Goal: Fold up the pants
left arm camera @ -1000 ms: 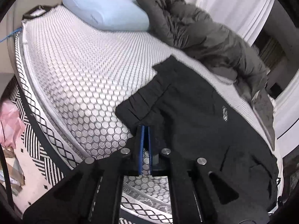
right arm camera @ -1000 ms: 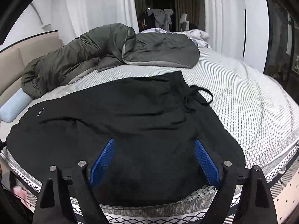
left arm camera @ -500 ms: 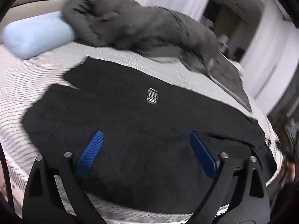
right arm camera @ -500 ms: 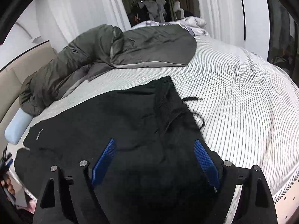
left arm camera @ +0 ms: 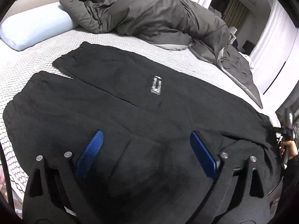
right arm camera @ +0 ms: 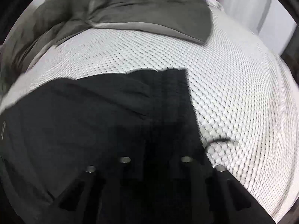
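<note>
Black pants (left arm camera: 130, 97) lie spread flat on the bed, both legs reaching to the far left, a small white logo (left arm camera: 156, 86) on the far leg. My left gripper (left arm camera: 145, 149) is open and empty, its blue pads wide apart just above the near leg. In the right wrist view the pants' waist end (right arm camera: 130, 112) fills the lower left. My right gripper (right arm camera: 155, 160) has its fingers close together at the waistband; the black cloth hides the pads, and the view is blurred.
The white honeycomb mattress (left arm camera: 33, 56) (right arm camera: 233, 93) carries a light blue pillow (left arm camera: 35, 29) at the far left and a crumpled dark grey duvet (left arm camera: 149, 16) (right arm camera: 142, 13) along the far side. The near bed edge (left arm camera: 7, 145) drops off at lower left.
My left gripper let go of the leg hem, opened and swung right over the pants. My right gripper dropped onto the waist end and its fingers came together.
</note>
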A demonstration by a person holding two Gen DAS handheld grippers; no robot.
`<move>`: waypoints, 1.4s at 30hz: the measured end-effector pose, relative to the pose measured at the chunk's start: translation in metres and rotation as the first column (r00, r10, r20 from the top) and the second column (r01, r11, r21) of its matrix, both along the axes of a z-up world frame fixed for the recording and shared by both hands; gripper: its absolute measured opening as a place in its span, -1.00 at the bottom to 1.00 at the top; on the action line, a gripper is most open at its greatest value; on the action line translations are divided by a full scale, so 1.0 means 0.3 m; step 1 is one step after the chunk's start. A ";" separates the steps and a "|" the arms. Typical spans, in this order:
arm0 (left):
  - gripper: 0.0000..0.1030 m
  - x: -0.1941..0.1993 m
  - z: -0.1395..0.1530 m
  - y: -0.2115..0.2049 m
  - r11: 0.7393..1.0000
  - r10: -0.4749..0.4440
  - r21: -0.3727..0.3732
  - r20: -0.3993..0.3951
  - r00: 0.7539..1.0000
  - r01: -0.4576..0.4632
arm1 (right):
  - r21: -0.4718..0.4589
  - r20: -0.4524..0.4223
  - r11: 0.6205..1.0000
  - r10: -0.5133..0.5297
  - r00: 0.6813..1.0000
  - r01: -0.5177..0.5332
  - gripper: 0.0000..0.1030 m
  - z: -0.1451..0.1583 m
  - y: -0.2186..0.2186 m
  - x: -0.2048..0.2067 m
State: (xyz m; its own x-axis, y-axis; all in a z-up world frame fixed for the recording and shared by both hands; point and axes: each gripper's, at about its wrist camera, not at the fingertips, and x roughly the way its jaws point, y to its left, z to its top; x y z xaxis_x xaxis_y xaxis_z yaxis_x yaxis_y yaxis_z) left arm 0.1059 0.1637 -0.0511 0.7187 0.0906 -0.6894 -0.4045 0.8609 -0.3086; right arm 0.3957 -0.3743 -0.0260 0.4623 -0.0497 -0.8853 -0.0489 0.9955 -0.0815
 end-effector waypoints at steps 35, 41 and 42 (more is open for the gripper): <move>0.80 -0.203 -0.009 0.039 0.996 -0.054 0.080 0.085 0.995 0.047 | 0.094 0.281 0.986 -0.157 0.947 0.135 0.55 0.006 -0.199 -0.786; 0.80 -0.341 0.003 0.241 0.981 0.174 -0.106 0.142 0.974 -0.160 | 0.375 0.221 0.906 -0.290 0.931 0.194 0.53 -0.044 -0.254 -0.869; 0.80 -0.359 -0.007 0.275 0.972 0.213 -0.132 0.129 0.968 -0.196 | 0.406 0.205 0.891 -0.305 0.930 0.203 0.50 -0.063 -0.267 -0.861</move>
